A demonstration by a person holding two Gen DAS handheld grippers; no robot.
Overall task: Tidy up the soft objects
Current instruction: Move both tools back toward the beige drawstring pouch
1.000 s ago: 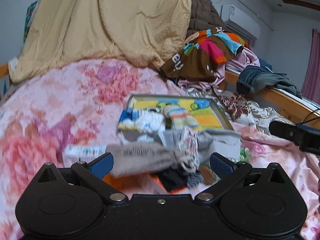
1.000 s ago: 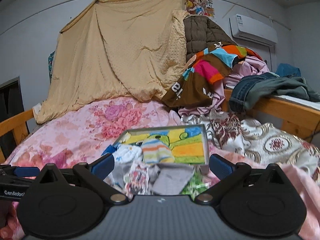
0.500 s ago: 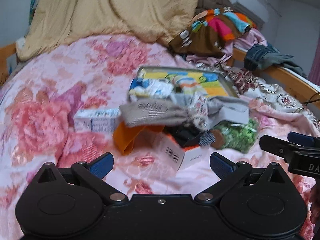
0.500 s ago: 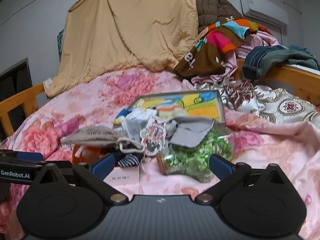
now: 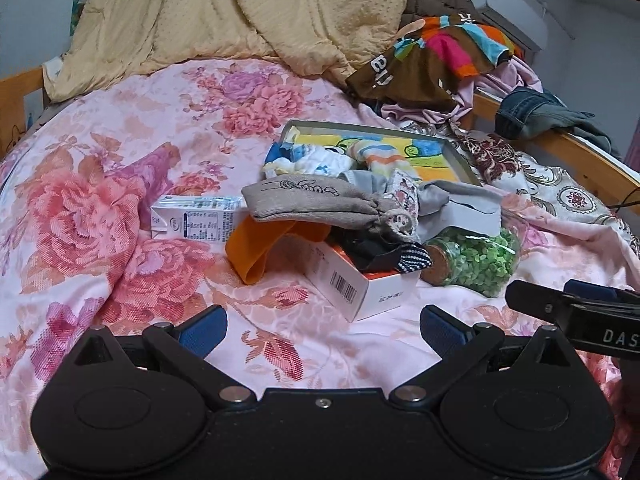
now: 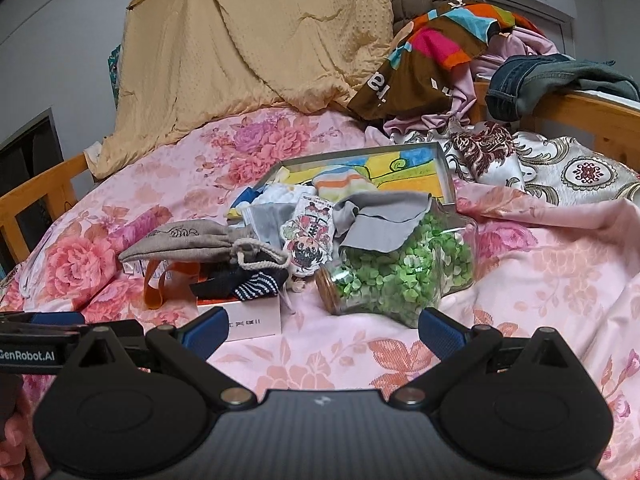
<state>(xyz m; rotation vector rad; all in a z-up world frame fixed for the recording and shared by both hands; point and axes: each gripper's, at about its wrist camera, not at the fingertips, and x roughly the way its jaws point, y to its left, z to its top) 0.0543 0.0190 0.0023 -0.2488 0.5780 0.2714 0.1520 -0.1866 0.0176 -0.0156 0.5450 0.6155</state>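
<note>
Left gripper (image 5: 322,327): jaws apart, empty, lower centre. Right gripper (image 6: 322,327): likewise. Grey drawstring pouch (image 5: 308,200), centre, atop white box (image 5: 352,286); green-filled jar (image 6: 404,268) beside.

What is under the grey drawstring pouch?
The pouch lies over an orange band and the open white box, which holds dark cloth and a striped sock. The carton's right end goes under it. Anything deeper is covered.

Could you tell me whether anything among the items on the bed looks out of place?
Yes: a corked glass jar of green bits lies tipped on its side among the soft things, with a grey cloth draped over it. Nothing has spilled.
</note>
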